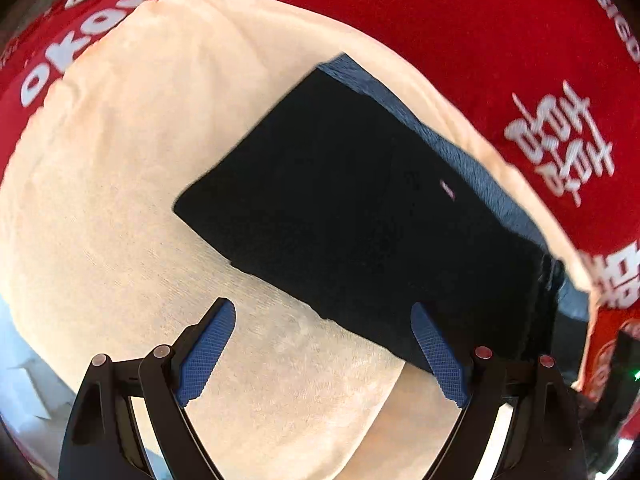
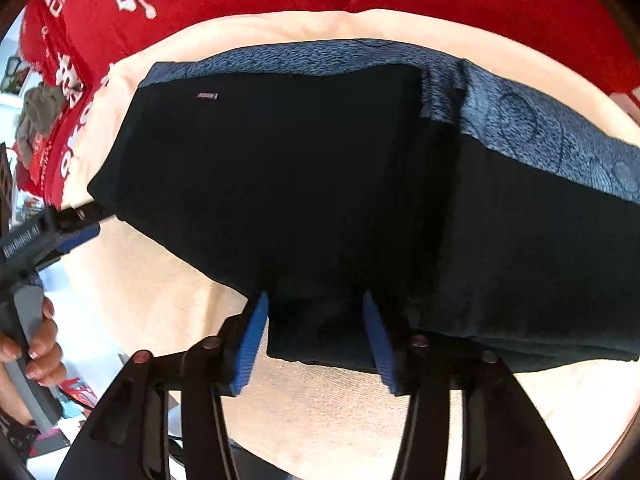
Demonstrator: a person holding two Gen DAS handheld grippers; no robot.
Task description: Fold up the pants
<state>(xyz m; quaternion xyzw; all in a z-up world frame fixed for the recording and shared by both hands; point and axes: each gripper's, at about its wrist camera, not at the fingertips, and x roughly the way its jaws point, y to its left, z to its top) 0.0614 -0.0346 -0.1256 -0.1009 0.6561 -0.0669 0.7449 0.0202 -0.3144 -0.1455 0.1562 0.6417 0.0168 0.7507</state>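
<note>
The right gripper (image 2: 316, 312) straddles the near edge of the folded black fabric pants (image 2: 280, 184), pads not visibly pinching, while the left gripper (image 1: 324, 316) hangs wide open just beside them.

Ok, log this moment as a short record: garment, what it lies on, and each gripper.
garment: black pants, folded into a flat block with layered edges
under garment: blue-grey patterned cloth, showing along the far edge
surface: cream towel over a red cloth with white lettering
left gripper: open wide, nothing between its fingers, one finger over the pants' near edge
right gripper: jaws part open, astride the pants' near edge; grip not clear
</note>
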